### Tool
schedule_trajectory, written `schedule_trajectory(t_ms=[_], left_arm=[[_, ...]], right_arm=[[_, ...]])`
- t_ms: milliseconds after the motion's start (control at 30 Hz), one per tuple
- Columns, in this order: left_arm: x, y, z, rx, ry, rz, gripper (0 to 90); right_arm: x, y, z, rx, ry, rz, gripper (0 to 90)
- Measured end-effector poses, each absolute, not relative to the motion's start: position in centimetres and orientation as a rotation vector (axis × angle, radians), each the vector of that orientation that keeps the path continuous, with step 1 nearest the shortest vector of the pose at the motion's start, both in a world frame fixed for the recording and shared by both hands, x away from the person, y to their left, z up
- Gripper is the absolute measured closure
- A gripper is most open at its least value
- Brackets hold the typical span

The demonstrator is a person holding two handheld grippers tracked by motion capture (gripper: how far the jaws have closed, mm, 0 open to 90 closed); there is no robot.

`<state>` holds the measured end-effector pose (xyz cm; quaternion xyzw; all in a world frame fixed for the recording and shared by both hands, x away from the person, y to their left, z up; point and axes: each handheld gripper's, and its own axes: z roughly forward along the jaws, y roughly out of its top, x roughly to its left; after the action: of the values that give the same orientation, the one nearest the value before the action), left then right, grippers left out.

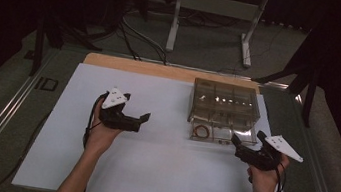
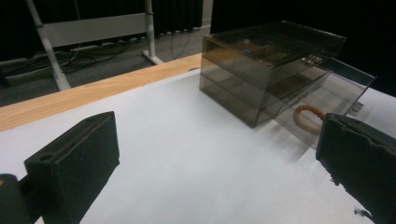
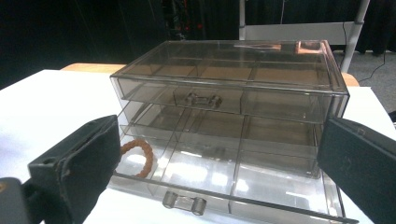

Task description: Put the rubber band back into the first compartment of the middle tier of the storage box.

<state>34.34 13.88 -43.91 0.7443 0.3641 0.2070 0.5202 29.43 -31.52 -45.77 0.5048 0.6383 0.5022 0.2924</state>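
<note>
A clear plastic drawer box [image 1: 224, 106] sat on the white table [image 1: 147, 173] at about two o'clock from the table's middle, close to the far wooden edge [image 1: 137, 66]. Its bottom drawer [image 1: 219, 133] was pulled out toward the person, while the top drawer [image 3: 224, 95] stayed shut with its small clear handle [image 3: 201, 99] facing front. A brown braided ring [image 3: 140, 156] lay in the open drawer's compartment at nine o'clock, resting against the drawer floor and the divider beside it. The open drawer's own handle [image 3: 184, 202] sat at six o'clock on its front wall.

The right gripper [image 1: 247, 146] hovered just beside the drawer's front corner at about five o'clock from the box, its jaws spread wide and holding nothing. In the right gripper view the box stood between the two black jaws, apart from both.

The left gripper [image 1: 140, 120] was held above bare table at nine o'clock from the box, well apart from it, jaws also wide open and empty, pointing toward the box [image 2: 266, 65]. The ring [image 2: 308, 114] showed there through the drawer's clear wall
</note>
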Motion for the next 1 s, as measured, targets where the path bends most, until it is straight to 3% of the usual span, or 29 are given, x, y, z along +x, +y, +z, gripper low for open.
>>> schedule_trajectory(t_ms=[1000], left_arm=[[30.4,20.4,-45.9,1.753,0.961,0.596,1.0]], right_arm=[[29.3,-30.6,-46.4,1.261,1.754,1.339,2.0]])
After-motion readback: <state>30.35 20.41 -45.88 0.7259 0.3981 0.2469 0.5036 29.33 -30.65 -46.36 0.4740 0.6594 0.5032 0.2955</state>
